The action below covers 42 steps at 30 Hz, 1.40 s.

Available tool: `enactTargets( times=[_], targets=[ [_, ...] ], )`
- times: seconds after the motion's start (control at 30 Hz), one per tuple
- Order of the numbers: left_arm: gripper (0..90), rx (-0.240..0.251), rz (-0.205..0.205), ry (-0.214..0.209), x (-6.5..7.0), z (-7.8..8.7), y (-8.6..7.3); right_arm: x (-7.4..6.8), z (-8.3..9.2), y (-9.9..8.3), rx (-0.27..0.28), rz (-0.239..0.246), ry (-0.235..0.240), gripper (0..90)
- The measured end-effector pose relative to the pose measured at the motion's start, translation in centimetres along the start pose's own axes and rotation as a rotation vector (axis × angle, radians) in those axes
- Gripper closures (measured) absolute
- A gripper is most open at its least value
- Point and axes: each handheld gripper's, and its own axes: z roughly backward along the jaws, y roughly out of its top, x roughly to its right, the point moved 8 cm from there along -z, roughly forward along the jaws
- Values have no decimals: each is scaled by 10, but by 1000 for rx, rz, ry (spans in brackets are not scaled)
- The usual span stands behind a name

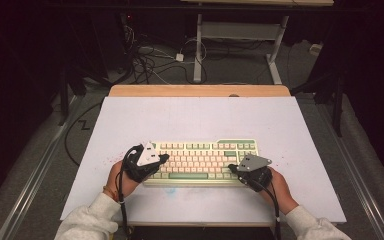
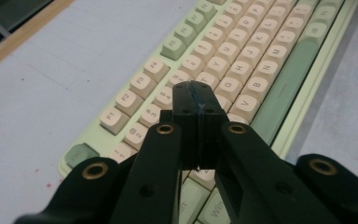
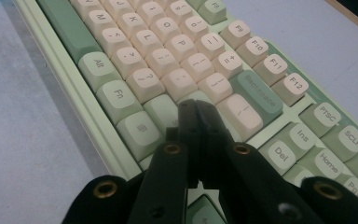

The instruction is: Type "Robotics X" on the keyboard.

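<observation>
From the high view, you had the keyboard (image 1: 202,162) sitting square near the front edge of the white table (image 1: 195,115), and you'd brought a tool to each end of it: the left gripper (image 1: 164,158) over the left block of keys, the right gripper (image 1: 231,169) at the lower right of the main block. Nothing was lifted; the board lay flat.

In the left gripper view, your jaws were pressed together with nothing between them, tip poised over the cream keys of the keyboard (image 2: 242,60), somewhere around the left letter columns (whether the tip actually touched a cap, I couldn't tell).

In the right gripper view, same story: jaws closed flat on each other, empty, the tip down by the pale keys near the Backspace key (image 3: 259,95) and the keyboard (image 3: 135,60) stretching away behind.

My read: you were typing or poking keys with closed tips, both hands in position. How many presses were done, the frames couldn't say; no key looked plainly sunk.
</observation>
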Motion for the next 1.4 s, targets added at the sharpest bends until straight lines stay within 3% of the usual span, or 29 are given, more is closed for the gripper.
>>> enactTargets(
  times=[0.13,0.27,0.6,1.0,1.4],
  targets=[
    [874,-21,-22,6,3,-7,4,0,0,0,2,-6,0,900],
    [874,-60,-39,-14,7,-17,6,0,0,-1,1,-7,1,900],
    [872,-110,-40,-27,6,-34,10,-1,1,-1,0,-5,-2,900],
    [872,-148,-37,-7,0,-50,12,-1,1,-1,1,1,-7,900],
    [872,-157,-54,-1,1,-52,13,-1,2,-1,-2,5,-4,900]
  ],
)
